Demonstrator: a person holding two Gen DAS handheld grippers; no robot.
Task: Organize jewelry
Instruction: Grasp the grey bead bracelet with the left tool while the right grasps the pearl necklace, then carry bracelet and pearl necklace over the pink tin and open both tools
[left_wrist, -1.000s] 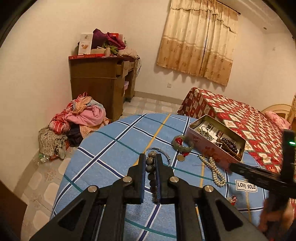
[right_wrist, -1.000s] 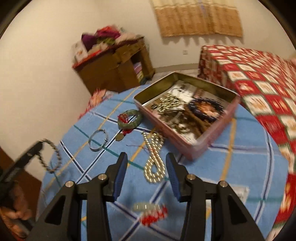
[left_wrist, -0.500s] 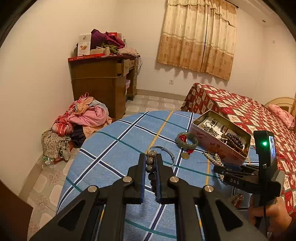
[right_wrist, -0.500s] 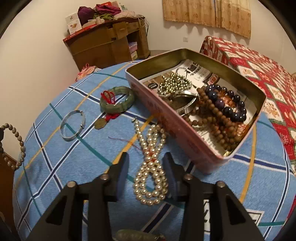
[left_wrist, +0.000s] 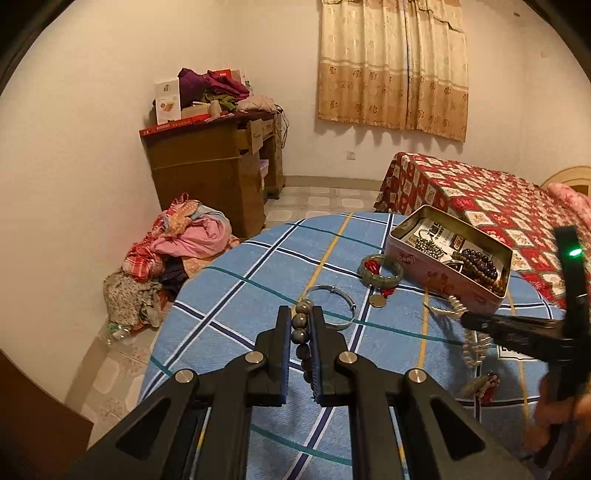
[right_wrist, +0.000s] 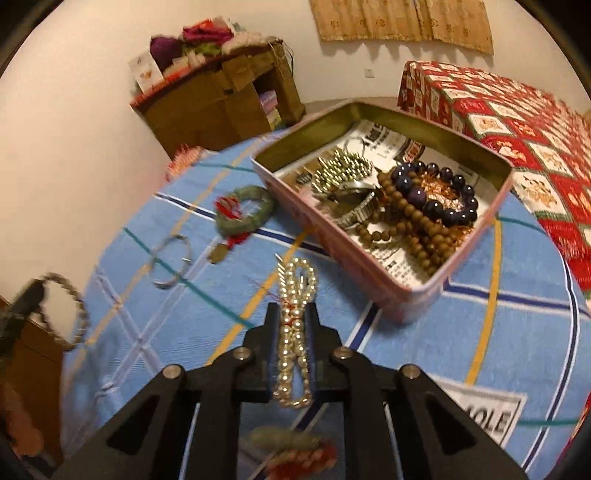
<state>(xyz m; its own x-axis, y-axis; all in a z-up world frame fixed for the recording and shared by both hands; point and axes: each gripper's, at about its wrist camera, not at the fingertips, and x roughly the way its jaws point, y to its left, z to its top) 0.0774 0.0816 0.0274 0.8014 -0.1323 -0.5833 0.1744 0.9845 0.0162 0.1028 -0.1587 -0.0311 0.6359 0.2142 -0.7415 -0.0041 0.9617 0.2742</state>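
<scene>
1. Right claw (right_wrist: 291, 332) has just closed on the pearl strand (right_wrist: 295, 295), lower centre, on the worktop (right_wrist: 480, 314).
2. Left claw (left_wrist: 300, 332) grips the bead bracelet (left_wrist: 301, 325).
3. The strand likely sags; hold mid-bundle.

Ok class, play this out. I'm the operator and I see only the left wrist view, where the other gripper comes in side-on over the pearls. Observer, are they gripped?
Observer: Yes. In the right wrist view the right gripper has just been closing, and its pads now press on the pearl necklace.
Operator: And my own bracelet? I see only a few beads.
Observer: From the right wrist view, the beaded bracelet hangs as a full loop from the left gripper.
Operator: Anything metal in the tin?
Observer: A metal watch band lies in the tin, beside the brown beads.
</scene>
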